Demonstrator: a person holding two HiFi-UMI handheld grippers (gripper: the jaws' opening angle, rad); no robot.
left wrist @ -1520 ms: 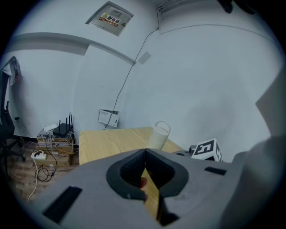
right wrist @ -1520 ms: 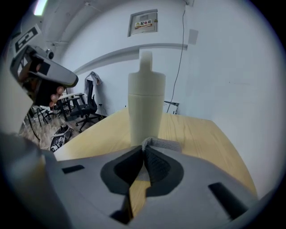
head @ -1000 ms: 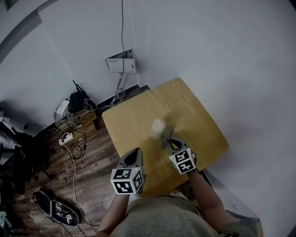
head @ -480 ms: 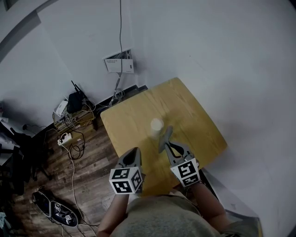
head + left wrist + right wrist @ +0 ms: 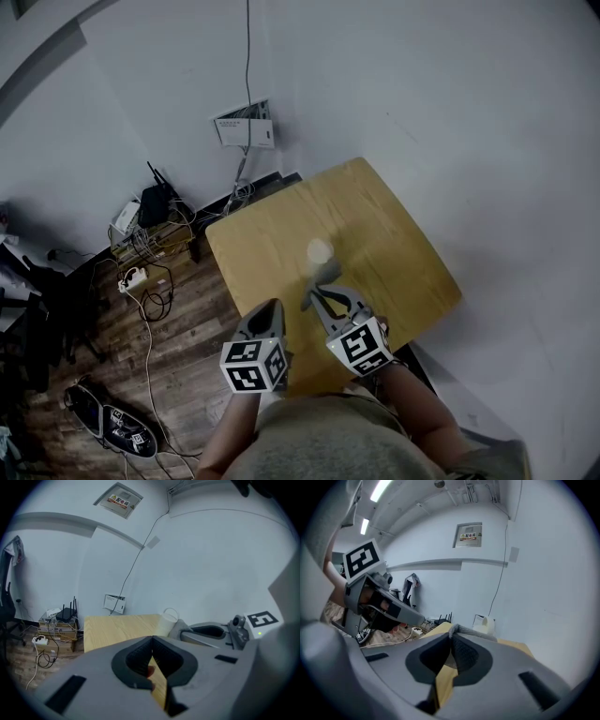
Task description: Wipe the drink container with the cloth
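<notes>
Pale cup (image 5: 320,250) upright near the middle of a wooden table (image 5: 403,244). Just at its 6 o'clock in the head view, a grey cloth (image 5: 317,281), pinched in the right gripper (image 5: 328,298) and reaching toward the cup. Touching it or only beside it: cannot tell.

From the right gripper view, jaws clenched on the cloth (image 5: 471,631), with a fold bunched over the tips. Cup (image 5: 486,625) straight ahead at 12 o'clock, close behind the cloth, with the table (image 5: 513,645) below. Off at 9 o'clock, the other tool raised with its marker cube on top.

Left gripper (image 5: 272,314) at 7 o'clock from the cup in the head view, at the near table edge, apart from both cup and cloth. In the left gripper view, jaws pressed together and holding nothing, with only the tabletop (image 5: 112,627) showing past them. Cup (image 5: 168,622) at 1 o'clock there, cloth (image 5: 180,629) just beside it at the right gripper's tips.

On the wall at 11 o'clock from the table, a small white box (image 5: 246,127) with a cord running up. On the wooden floor at 9 o'clock, a black router (image 5: 155,202) and a tangle of cables (image 5: 141,281). At 8 o'clock, a pair of dark shoes (image 5: 112,422).
</notes>
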